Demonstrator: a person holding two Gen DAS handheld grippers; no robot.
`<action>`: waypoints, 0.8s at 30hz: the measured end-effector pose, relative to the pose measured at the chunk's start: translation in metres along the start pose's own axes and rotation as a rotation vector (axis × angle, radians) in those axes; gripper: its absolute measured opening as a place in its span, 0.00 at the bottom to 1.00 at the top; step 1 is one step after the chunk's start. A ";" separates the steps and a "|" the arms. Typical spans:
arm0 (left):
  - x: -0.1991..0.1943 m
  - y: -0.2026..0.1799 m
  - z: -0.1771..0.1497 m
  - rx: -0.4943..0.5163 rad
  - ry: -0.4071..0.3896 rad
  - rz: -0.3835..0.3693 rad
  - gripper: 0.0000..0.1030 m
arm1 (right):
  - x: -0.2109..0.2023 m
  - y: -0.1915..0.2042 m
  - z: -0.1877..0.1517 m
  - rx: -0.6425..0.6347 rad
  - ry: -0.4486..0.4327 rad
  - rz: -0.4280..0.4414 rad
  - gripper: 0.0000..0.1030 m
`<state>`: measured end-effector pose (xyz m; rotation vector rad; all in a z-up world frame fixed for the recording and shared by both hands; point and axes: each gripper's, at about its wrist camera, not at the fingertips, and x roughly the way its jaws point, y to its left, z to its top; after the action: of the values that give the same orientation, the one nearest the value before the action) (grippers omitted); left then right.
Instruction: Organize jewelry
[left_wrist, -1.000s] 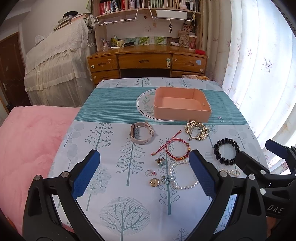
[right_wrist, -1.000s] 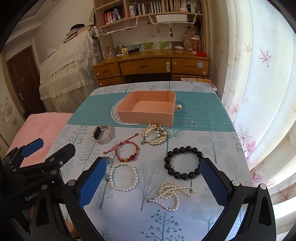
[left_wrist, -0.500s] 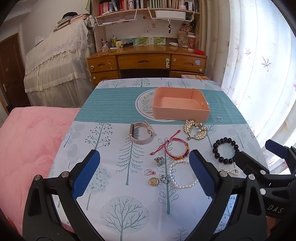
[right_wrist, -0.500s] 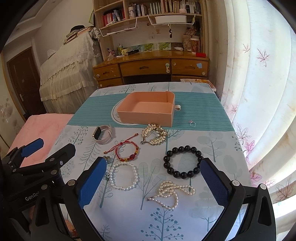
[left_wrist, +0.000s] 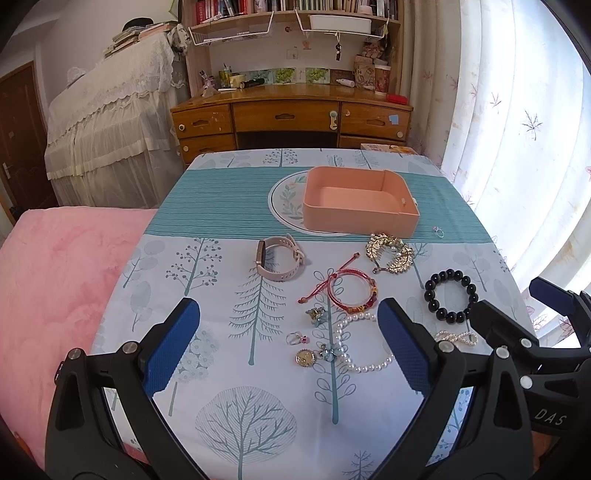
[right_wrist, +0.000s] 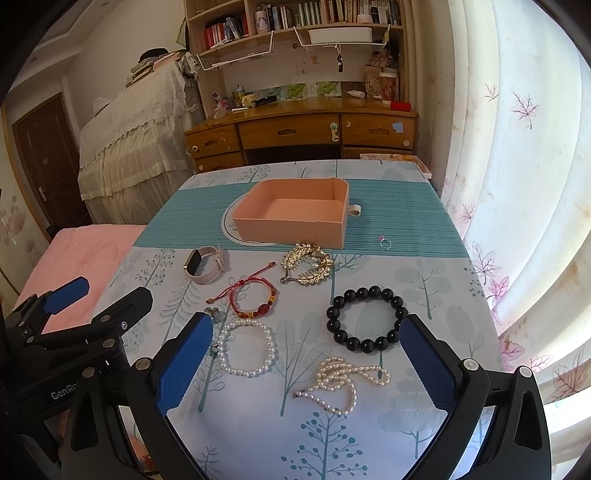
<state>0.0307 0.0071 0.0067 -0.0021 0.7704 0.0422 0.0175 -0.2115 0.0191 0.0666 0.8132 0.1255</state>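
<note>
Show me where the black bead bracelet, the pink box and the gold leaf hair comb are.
black bead bracelet (right_wrist: 384, 293): right wrist view, a top bead.
pink box (right_wrist: 288, 229): right wrist view, near outer wall.
gold leaf hair comb (left_wrist: 403, 261): left wrist view, right leafy edge.

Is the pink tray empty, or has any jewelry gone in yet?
Empty. The pink tray shows only a bare floor in both views, and the black bead bracelet and gold leaf piece lie outside it on the tablecloth.

Beyond both tongs, the worktop (left_wrist: 221, 369) carries a pink tray (left_wrist: 360, 212), bracelets, rings and a watch (left_wrist: 279, 256).
</note>
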 end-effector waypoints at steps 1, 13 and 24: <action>0.002 0.001 0.001 0.001 0.002 0.000 0.93 | 0.001 -0.001 0.000 0.001 0.000 -0.001 1.00; 0.005 0.002 0.000 0.000 0.006 -0.001 0.93 | 0.002 -0.001 0.000 0.006 0.006 0.003 1.00; 0.014 0.003 -0.004 0.003 0.034 -0.027 0.93 | 0.008 0.000 -0.004 0.006 0.017 -0.001 1.00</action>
<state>0.0382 0.0108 -0.0055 -0.0101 0.8048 0.0157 0.0199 -0.2100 0.0104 0.0714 0.8304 0.1228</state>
